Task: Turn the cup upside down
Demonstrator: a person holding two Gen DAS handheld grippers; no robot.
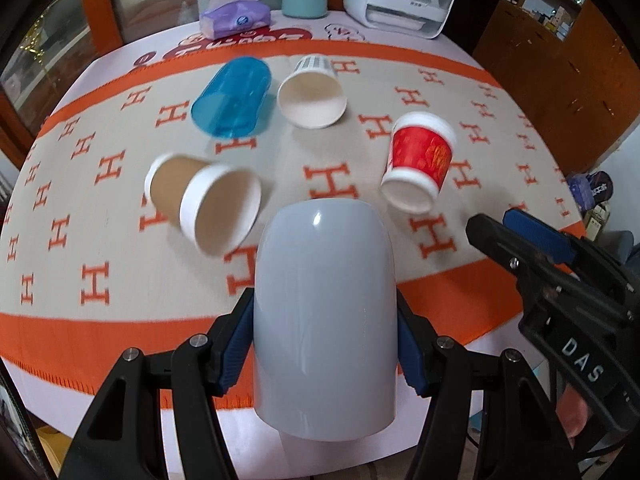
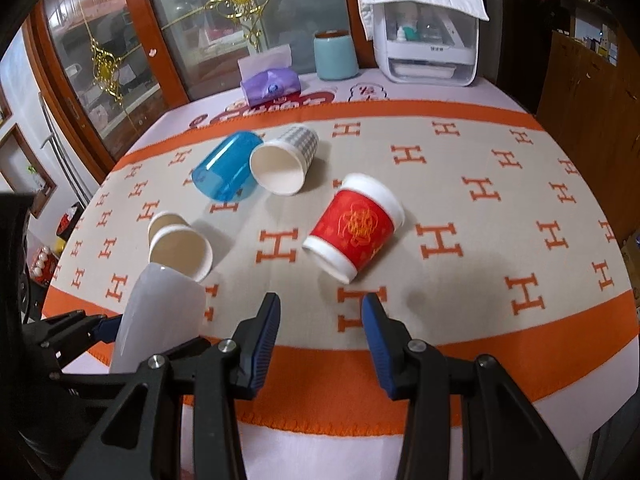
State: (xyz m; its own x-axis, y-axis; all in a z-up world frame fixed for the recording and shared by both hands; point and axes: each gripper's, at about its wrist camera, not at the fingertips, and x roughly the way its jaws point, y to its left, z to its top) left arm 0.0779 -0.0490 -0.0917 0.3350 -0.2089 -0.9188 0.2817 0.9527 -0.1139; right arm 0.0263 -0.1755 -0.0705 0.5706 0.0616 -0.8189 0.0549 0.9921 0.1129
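My left gripper (image 1: pixel 326 320) is shut on a pale grey cup (image 1: pixel 325 312), held above the table's near edge with its closed end pointing away; it also shows in the right wrist view (image 2: pixel 160 316). My right gripper (image 2: pixel 320 312) is open and empty over the orange border, and appears at the right in the left wrist view (image 1: pixel 520 240). Lying on their sides on the cloth are a red cup (image 2: pixel 354 228), a brown cup (image 2: pixel 180 246), a blue transparent cup (image 2: pixel 226 164) and a white checked cup (image 2: pixel 286 160).
An orange and beige H-patterned cloth (image 2: pixel 480 240) covers the table. At the far edge stand a purple tissue pack (image 2: pixel 270 84), a teal canister (image 2: pixel 335 56) and a white appliance (image 2: pixel 428 44). A glass cabinet stands behind, wooden furniture to the right.
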